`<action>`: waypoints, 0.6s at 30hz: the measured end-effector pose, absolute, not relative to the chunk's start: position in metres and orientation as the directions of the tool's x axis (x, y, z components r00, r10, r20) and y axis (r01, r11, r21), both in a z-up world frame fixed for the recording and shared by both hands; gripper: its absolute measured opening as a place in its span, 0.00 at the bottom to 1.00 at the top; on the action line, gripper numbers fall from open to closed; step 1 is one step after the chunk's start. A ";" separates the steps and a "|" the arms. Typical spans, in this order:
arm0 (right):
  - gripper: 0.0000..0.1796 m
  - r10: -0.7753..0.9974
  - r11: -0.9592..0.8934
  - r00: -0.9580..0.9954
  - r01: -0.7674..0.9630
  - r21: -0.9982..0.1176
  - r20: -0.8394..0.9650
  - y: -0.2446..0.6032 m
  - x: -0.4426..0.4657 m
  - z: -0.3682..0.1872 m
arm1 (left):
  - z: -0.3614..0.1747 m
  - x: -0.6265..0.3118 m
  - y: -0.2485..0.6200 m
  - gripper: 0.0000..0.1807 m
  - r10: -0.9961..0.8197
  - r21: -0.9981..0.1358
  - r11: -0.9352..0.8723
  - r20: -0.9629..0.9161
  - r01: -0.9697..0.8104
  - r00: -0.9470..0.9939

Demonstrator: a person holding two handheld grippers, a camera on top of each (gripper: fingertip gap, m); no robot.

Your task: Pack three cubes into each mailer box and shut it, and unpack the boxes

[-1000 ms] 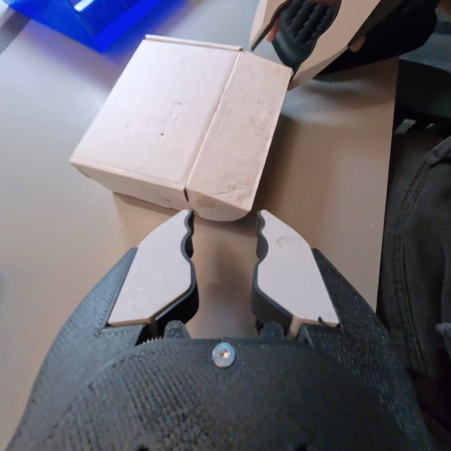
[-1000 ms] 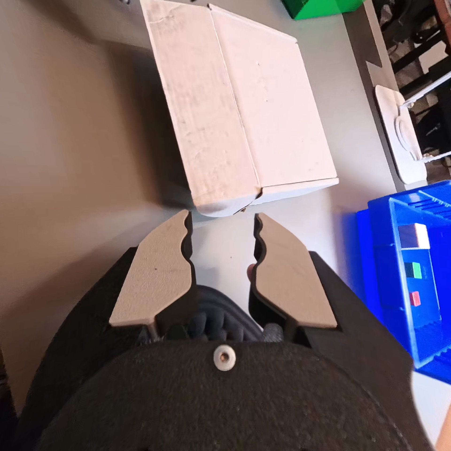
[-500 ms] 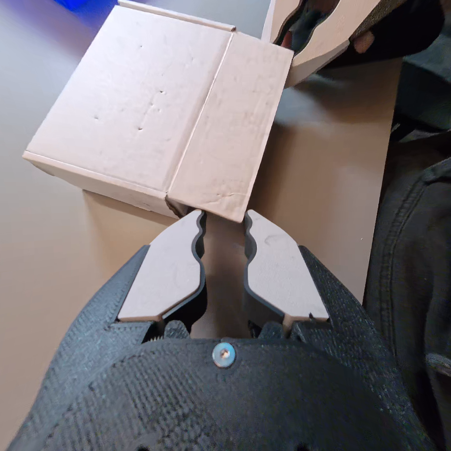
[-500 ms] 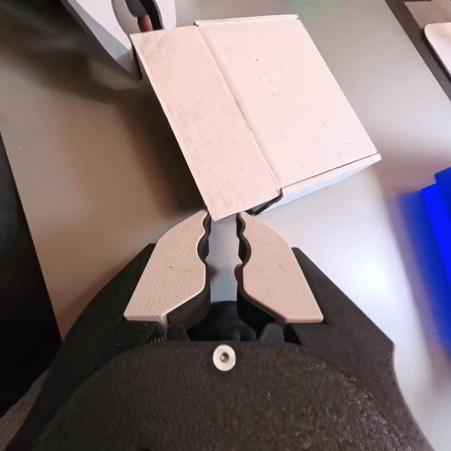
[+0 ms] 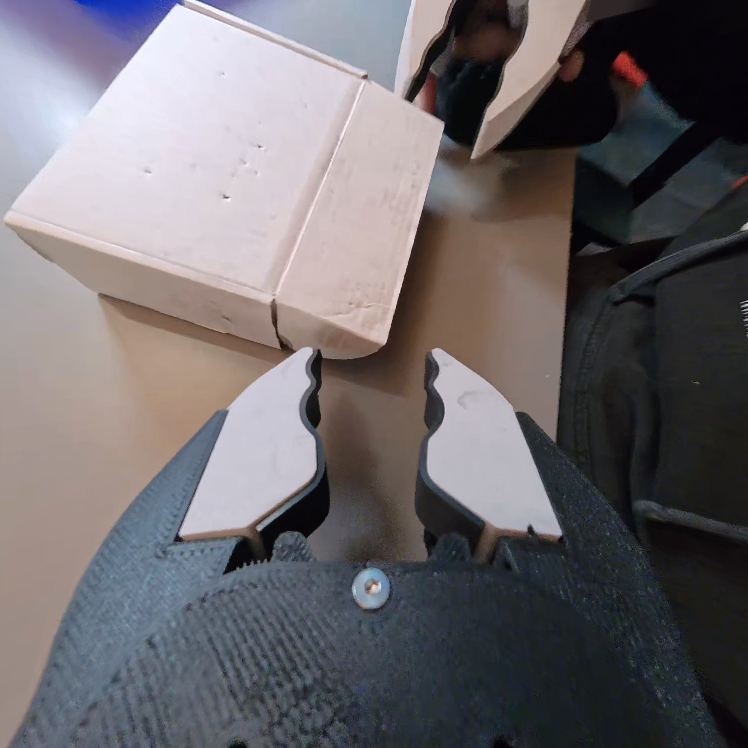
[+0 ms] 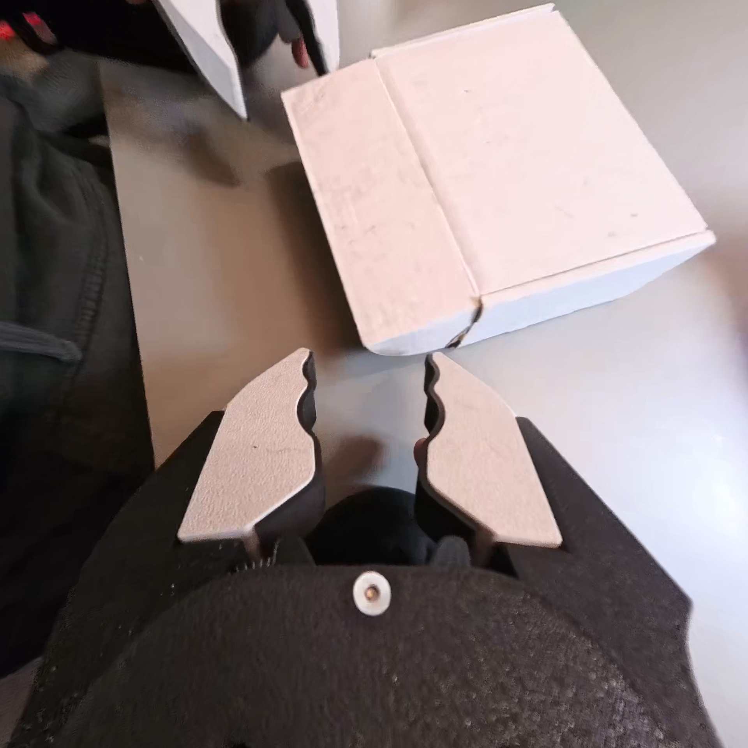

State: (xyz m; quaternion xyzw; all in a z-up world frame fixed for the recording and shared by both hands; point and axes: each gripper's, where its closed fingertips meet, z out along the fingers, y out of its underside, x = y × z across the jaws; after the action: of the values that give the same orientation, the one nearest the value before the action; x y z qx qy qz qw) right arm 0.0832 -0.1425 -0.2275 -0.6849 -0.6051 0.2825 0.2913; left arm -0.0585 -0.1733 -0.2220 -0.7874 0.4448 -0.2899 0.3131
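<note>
Near the table's front edge, by the person's dark clothing, the white cardboard mailer box sits with its lid down and the front flap folded over but not fully tucked; in the right wrist view a dark gap shows at the flap's corner. No cubes are visible in either view, so we cannot tell whether the box is full.

We judge the step in hand to be working that front flap, either seating it or pulling it out; the pictures alone do not settle which. To do it well, we would come in at both flap corners together, one gripper at each end, keep the fingers level with the flap's free edge, and pinch only the flap, not the box wall beneath. We would move both ends at the same pace so the cardboard does not twist or crease, and so the light box does not slide on the table.

Our left gripper has its fingers clearly apart, holds nothing, and its tips sit just beside the flap's near corner; contact is not clear. Our right gripper is likewise spread and empty, its tips just beside the flap's other corner, apparently without touching it.
</note>
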 end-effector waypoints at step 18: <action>0.30 0.935 -0.317 0.074 0.611 -0.725 -0.346 -0.103 0.068 -0.228 | -0.228 -0.061 -0.123 0.31 -0.842 -0.755 -0.492 0.286 -0.433 0.458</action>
State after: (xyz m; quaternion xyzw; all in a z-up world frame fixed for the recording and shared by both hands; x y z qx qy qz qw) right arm 0.0675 -0.1034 -0.2283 -0.7046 -0.5488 0.4023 0.2013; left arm -0.0610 -0.1228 -0.2279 -0.7968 0.4001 -0.3334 0.3065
